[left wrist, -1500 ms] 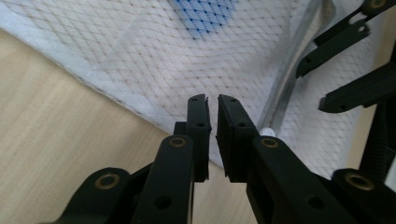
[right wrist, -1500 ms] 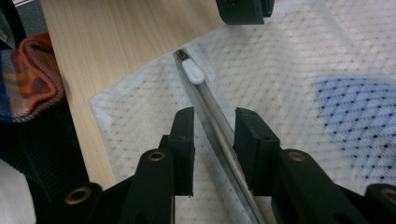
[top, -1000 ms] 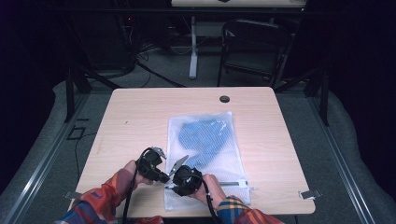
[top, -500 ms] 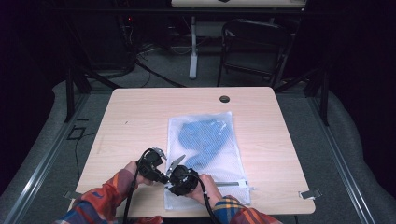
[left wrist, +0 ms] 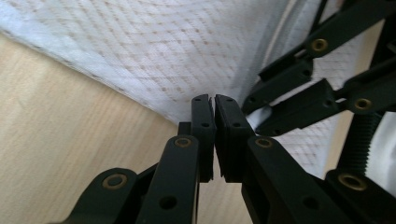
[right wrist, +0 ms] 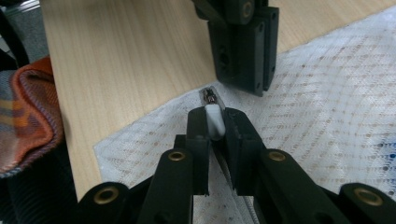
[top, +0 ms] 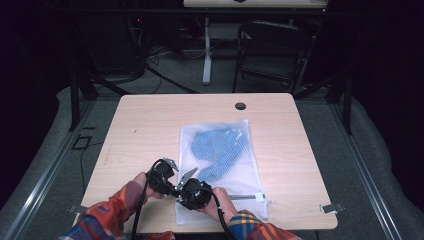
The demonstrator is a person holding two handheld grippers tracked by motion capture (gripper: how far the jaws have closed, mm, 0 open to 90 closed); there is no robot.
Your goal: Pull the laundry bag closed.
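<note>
In the right gripper view the right gripper [right wrist: 215, 122] has its jaws clamped on the white zipper pull [right wrist: 213, 120], whose small metal slider [right wrist: 209, 97] points away from the jaws toward the other tool; these jaws have just been closing, with the pull between them. Just beyond it the left gripper [right wrist: 246, 86] comes down from the top of that view, jaws together, its tips on the mesh. In the left gripper view the left gripper [left wrist: 214, 105] has its jaws pressed together on a fold of the white mesh laundry bag [left wrist: 154, 51], which rises in a slack tent from the pinch. From above, the two tools meet tip to tip at the bag's near left corner, the left gripper [top: 172, 184] on the outer side and the right gripper [top: 184, 189] over the bag's near end. The mesh laundry bag [top: 225, 165] lies flat on the desk [top: 145, 125], right of centre, its long axis running from the near edge toward the far edge, its zipper [top: 247, 198] across the near end, parallel to the near edge. A blue garment [top: 220, 150] fills its far half. Against the earlier frames, both hands sit in the same spot and the bag has not shifted.
</note>
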